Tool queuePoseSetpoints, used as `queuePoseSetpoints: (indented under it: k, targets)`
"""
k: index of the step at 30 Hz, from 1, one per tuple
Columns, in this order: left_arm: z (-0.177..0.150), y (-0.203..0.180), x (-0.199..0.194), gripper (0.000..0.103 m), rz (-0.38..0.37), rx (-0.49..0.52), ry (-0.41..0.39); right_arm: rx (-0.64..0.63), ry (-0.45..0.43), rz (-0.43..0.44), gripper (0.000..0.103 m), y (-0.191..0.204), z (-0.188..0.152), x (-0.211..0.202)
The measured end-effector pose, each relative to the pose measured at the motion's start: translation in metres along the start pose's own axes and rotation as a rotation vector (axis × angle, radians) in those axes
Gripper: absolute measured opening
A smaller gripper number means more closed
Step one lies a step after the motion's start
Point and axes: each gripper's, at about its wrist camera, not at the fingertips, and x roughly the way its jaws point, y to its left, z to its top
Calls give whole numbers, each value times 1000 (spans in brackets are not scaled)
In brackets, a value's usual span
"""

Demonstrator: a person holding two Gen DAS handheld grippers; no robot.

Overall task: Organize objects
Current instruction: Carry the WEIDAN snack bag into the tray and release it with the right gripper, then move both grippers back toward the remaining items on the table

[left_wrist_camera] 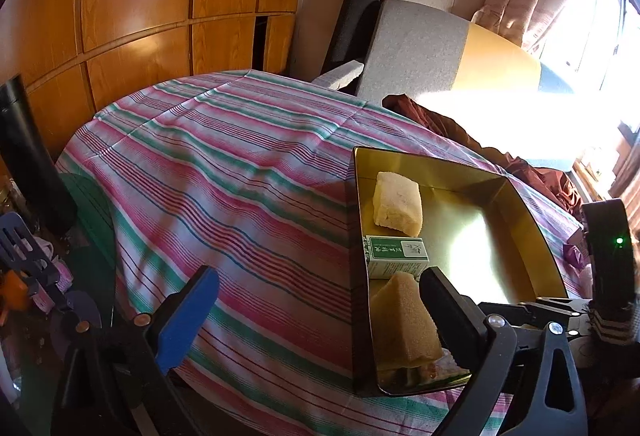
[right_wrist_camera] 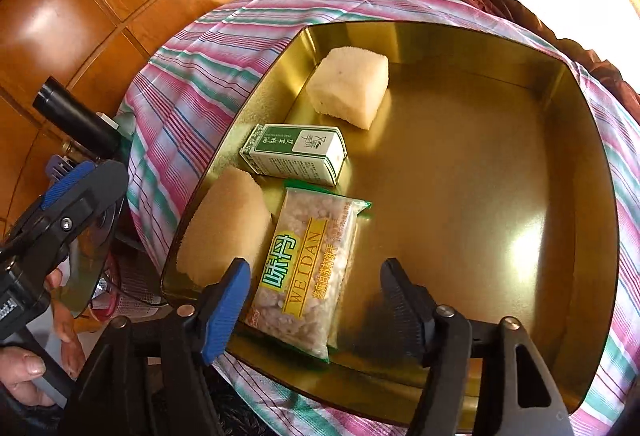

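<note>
Gold tin [right_wrist_camera: 580,220], shiny inside. Tablecloth [left_wrist_camera: 224,172] pink/green/white stripes, thin blue lines. Two sponges [right_wrist_camera: 350,88] [right_wrist_camera: 224,224] pale yellow. Small box [right_wrist_camera: 294,152] green and white. Snack packet [right_wrist_camera: 308,268] clear, yellow-green label.

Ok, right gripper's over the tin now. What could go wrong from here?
1. The open right gripper straddles the snack packet; its fingers could drag it against the nearer sponge.
2. The gold tin sits near the striped cloth's edge; a push might slide it off.
</note>
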Motion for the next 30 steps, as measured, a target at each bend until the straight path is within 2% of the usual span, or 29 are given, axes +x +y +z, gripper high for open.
queuePoseSetpoints:
  k: [8, 14, 24, 30]
  targets:
    - [2, -16, -5, 101, -18, 46, -14, 7, -123, -79, 70, -23, -18, -49]
    - [4, -33, -11, 101, -36, 91, -28, 72, -198, -137, 70, -60, -28, -90]
    - [2, -72, -12, 101, -95, 184, -14, 250, -261, -310, 70, -158, -65, -144]
    - [2, -97, -7, 101, -136, 227, 17, 401, -328, -450, 70, -230, -92, -187]
